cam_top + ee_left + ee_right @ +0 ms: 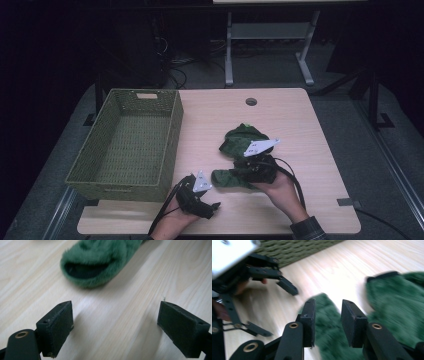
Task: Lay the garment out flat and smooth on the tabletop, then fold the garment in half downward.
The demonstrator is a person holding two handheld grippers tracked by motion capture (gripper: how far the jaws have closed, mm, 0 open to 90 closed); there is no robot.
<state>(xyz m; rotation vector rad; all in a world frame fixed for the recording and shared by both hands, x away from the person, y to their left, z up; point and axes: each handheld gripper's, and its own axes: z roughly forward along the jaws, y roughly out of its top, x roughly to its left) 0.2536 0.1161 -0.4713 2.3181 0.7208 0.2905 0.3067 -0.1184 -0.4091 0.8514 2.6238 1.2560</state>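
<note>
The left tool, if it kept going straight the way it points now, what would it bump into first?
Probably the near green furry slipper. The left tool stands open over bare table, and the slipper's open end lies ahead, slightly left of centre. Depth is hard to judge.

Your worktop [300,200] is pale wood-grain laminate, smooth with a soft sheen. The slipper [100,262] at your left tongs' [115,322] twelve o'clock is plush green fur, shaggy and matt, with a darker lining. The second slipper [245,137] looks the same. Your right tongs [328,322] carry matt black, slightly scuffed pads [353,322] on black plastic arms with brass-coloured rivets. The basket [172,130] is coarse woven green wicker.
</note>
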